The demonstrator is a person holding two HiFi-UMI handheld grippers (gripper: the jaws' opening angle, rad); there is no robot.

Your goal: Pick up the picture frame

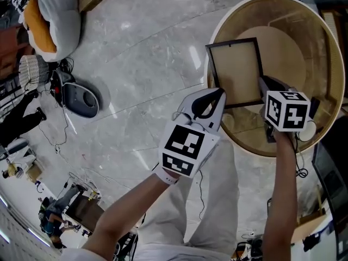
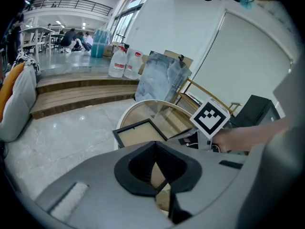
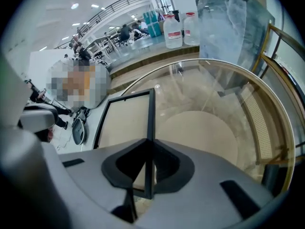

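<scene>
On the left, the left gripper (image 1: pixel 216 94) had its jaws closed on the near-left corner of the picture frame (image 1: pixel 235 72). In the middle, the frame lay over the round glass table (image 1: pixel 227 13), with its far-left corner reaching the rim. On the right, the right gripper (image 1: pixel 262 82) was clamped on the frame's right edge. The grab looked done on both sides. Whether the frame was off the glass was hard to tell, so the lift likely remained.
</scene>
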